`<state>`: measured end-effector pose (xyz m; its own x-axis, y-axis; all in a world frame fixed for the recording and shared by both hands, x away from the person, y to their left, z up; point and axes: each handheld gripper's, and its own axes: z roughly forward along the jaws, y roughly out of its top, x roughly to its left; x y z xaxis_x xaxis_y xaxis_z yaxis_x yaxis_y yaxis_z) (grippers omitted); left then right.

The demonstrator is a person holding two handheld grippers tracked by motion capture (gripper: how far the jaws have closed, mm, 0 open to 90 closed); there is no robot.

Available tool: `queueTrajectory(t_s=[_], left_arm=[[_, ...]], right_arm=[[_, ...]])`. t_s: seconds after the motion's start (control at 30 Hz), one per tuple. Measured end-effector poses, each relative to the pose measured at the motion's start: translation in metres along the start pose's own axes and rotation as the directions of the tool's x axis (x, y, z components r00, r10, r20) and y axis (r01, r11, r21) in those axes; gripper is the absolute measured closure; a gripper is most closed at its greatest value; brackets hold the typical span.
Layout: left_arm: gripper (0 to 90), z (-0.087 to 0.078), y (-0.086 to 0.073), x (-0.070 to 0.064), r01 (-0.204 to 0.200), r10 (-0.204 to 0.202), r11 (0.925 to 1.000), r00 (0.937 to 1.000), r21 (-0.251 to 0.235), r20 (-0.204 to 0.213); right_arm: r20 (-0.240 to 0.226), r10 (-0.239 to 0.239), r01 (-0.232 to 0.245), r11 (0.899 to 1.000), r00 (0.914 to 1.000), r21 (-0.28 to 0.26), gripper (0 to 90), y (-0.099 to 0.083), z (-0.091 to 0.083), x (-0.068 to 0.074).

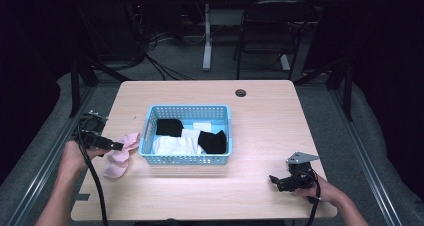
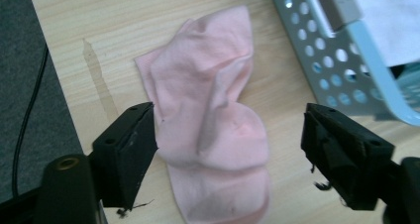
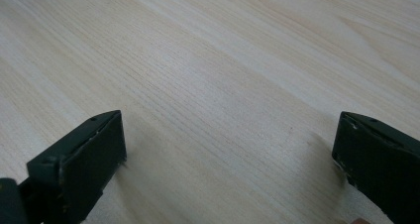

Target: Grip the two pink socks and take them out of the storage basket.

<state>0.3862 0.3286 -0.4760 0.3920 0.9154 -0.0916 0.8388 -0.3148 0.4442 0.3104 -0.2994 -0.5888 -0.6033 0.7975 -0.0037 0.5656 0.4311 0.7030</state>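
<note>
A pink sock (image 1: pixel 121 153) lies crumpled on the wooden table just left of a light blue basket (image 1: pixel 145 131). In the left gripper view the pink sock (image 2: pixel 213 130) sits between and beyond the wide-apart jaws, with the basket wall (image 2: pixel 327 50) at the upper right. My left gripper (image 1: pixel 119 147) hovers over the sock, open. The basket holds black socks (image 1: pixel 212 141) and white socks (image 1: pixel 172 146). My right gripper (image 1: pixel 272 178) rests low near the table's front right, open over bare wood (image 3: pixel 223 95).
A cable hole (image 1: pixel 241 92) sits near the table's far edge. A black chair (image 1: pixel 270 31) and a table leg (image 1: pixel 207 36) stand beyond the table. Dark floor and frame bars flank both sides.
</note>
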Motion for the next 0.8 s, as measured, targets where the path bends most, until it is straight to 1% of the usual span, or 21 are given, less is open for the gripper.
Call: queueTrajectory(t_s=[0.07, 0.2, 0.37, 0.5, 0.6, 0.67, 0.73, 0.77, 0.8], left_arm=[[15.5, -0.007, -0.005, -0.005, -0.009, 0.009, 0.9997, 0.9999, -0.025, -0.009], [14.5, -0.017, -0.019, -0.014, -0.019, 0.019, 0.9979, 0.9998, -0.062, -0.01], [11.8, -0.02, -0.036, -0.024, -0.027, 0.025, 0.9958, 0.9995, -0.087, -0.018], [9.0, -0.015, -0.049, -0.032, -0.029, 0.027, 0.9947, 0.9993, -0.099, -0.024], [6.6, -0.005, -0.061, -0.04, -0.032, 0.029, 0.9952, 0.9991, -0.092, -0.032], [5.4, 0.0, -0.068, -0.043, -0.022, 0.018, 0.9948, 0.9991, -0.099, -0.038], [5.2, 0.004, -0.075, -0.046, -0.015, 0.009, 0.9922, 0.9989, -0.124, -0.046], [5.1, 0.006, -0.079, -0.047, -0.005, 0.0, 0.991, 0.9991, -0.134, -0.041], [4.8, 0.008, -0.081, -0.048, -0.006, 0.001, 0.9919, 0.9994, -0.127, -0.036]], right_arm=[[0.0, 0.0, 0.0, 1.0, 1.0, 0.0, 0.0, 0.0, 0.0, 0.0], [0.001, 0.0, 0.0, 1.0, 1.0, 0.0, 0.0, 0.0, 0.0, 0.0], [0.0, 0.001, -0.001, 1.0, 1.0, 0.001, 0.0, 0.0, 0.0, 0.0], [0.001, 0.001, -0.001, 1.0, 1.0, 0.001, 0.0, 0.0, 0.0, 0.0], [0.0, 0.0, 0.0, 1.0, 1.0, 0.001, 0.0, 0.0, 0.0, 0.0], [0.0, 0.0, 0.0, 1.0, 1.0, 0.001, 0.0, 0.0, 0.0, 0.0], [0.001, 0.0, 0.0, 1.0, 1.0, 0.0, 0.0, 0.0, 0.0, 0.0], [0.0, 0.0, 0.0, 1.0, 1.0, 0.001, 0.0, 0.0, 0.0, 0.0], [0.0, 0.0, 0.0, 1.0, 1.0, 0.001, 0.0, 0.0, 0.0, 0.0]])
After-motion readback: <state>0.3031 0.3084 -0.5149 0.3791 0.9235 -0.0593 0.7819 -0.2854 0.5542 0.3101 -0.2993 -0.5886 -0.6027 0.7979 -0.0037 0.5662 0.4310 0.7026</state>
